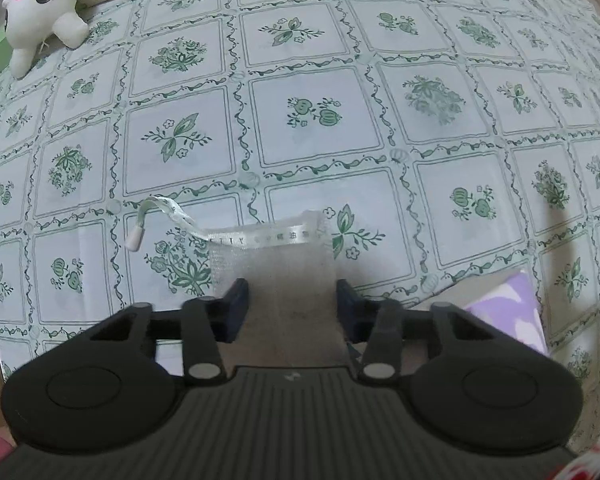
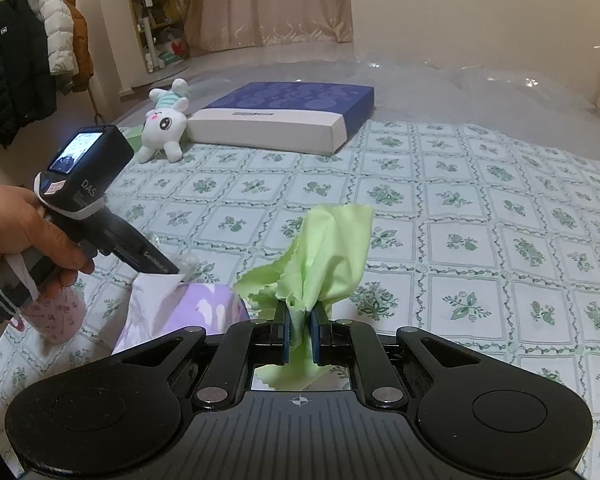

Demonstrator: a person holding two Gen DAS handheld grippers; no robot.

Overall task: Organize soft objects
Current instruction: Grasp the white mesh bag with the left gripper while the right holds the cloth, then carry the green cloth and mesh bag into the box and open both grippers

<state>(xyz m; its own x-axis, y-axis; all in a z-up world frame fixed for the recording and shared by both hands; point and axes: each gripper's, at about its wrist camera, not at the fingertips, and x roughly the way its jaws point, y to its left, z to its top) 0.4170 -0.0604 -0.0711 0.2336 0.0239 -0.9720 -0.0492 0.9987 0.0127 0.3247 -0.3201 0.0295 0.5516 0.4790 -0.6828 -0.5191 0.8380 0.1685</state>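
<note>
Overhead, green-patterned tablecloth (image 1: 300, 80) under coats (image 2: 28, 60); left jaws straddle mesh pouch (image 1: 284, 248); right jaws grip green cloth (image 2: 328, 256).

Low in the centre of the frame, our right gripper (image 2: 299, 330) pinches a light green cloth (image 2: 324, 256) that stands up crumpled above the patterned tablecloth (image 2: 480, 216). At left, our hand (image 2: 24, 236) holds the left gripper (image 2: 182, 270) over a purple cloth (image 2: 188, 312).
</note>
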